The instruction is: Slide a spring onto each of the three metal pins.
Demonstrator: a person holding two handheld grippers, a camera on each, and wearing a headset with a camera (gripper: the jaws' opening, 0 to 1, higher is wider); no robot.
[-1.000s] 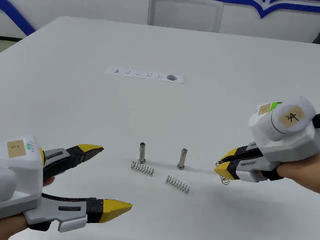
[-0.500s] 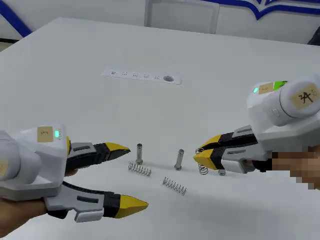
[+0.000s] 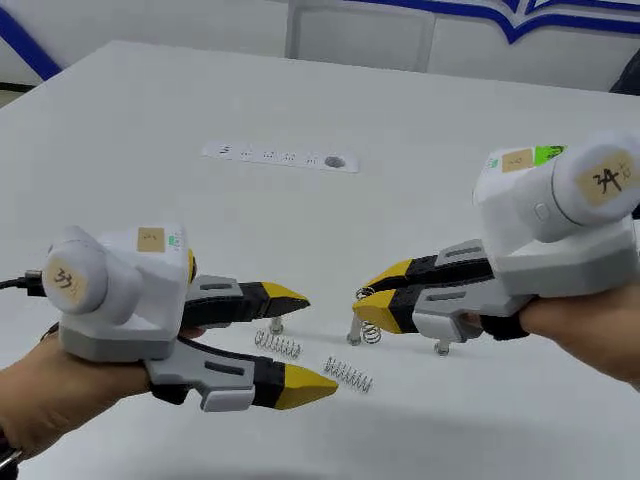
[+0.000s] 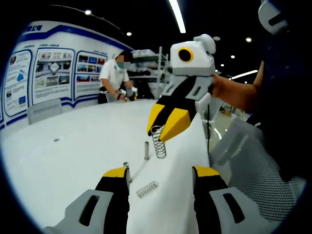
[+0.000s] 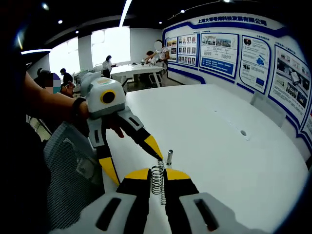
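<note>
The right gripper (image 3: 368, 305) pinched a spring (image 5: 156, 178) in its fingers beside a pin (image 5: 169, 157); the left gripper (image 3: 320, 340) held its fingers spread above the tabletop (image 3: 150, 140).

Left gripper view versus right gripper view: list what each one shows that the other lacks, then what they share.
Left gripper view: a loose spring lying on the table, with a second pin near the open left gripper. Right gripper view: the hand holding the left gripper. Shared: the right gripper shut on the held spring, near an upright pin.
</note>
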